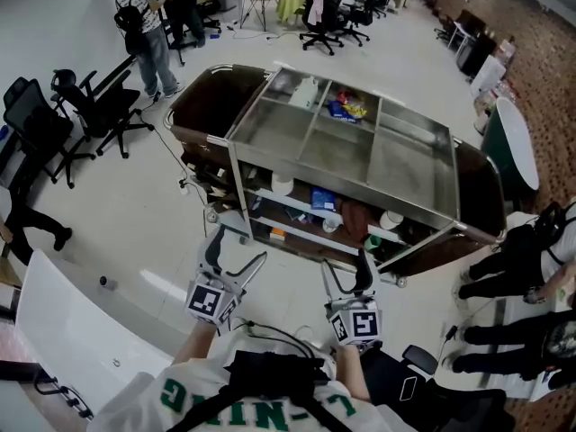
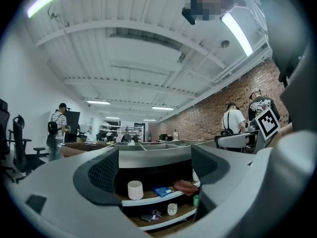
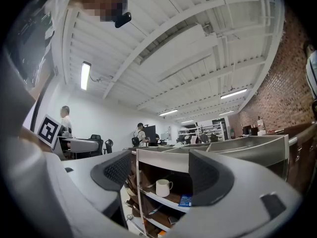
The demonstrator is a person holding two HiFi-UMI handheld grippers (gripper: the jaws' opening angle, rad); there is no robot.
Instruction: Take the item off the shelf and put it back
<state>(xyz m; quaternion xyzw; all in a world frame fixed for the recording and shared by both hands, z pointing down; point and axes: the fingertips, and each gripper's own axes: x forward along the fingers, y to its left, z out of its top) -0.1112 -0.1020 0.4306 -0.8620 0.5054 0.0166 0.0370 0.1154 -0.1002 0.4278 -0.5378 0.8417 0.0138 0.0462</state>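
Note:
A steel cart with shelves (image 1: 236, 160) stands in front of me. On its upper shelf are a white mug (image 1: 282, 185), a blue packet (image 1: 324, 199) and a brown cloth (image 1: 355, 219). In the left gripper view the white mug (image 2: 135, 189) shows between the jaws, far off, with the blue packet (image 2: 162, 190) and brown cloth (image 2: 185, 186) beside it and a small cup (image 2: 172, 209) one shelf lower. My left gripper (image 1: 238, 246) is open and holds nothing. My right gripper (image 1: 346, 264) is open too, short of the cart, and looks at the mug (image 3: 162, 187).
The cart's top trays (image 1: 396, 165) hold snack packets (image 1: 346, 108). Office chairs (image 1: 99, 106) stand at the left and a white table (image 1: 63, 331) at the lower left. A person's legs (image 1: 504, 264) are close at the right, and another person (image 1: 144, 25) stands far back.

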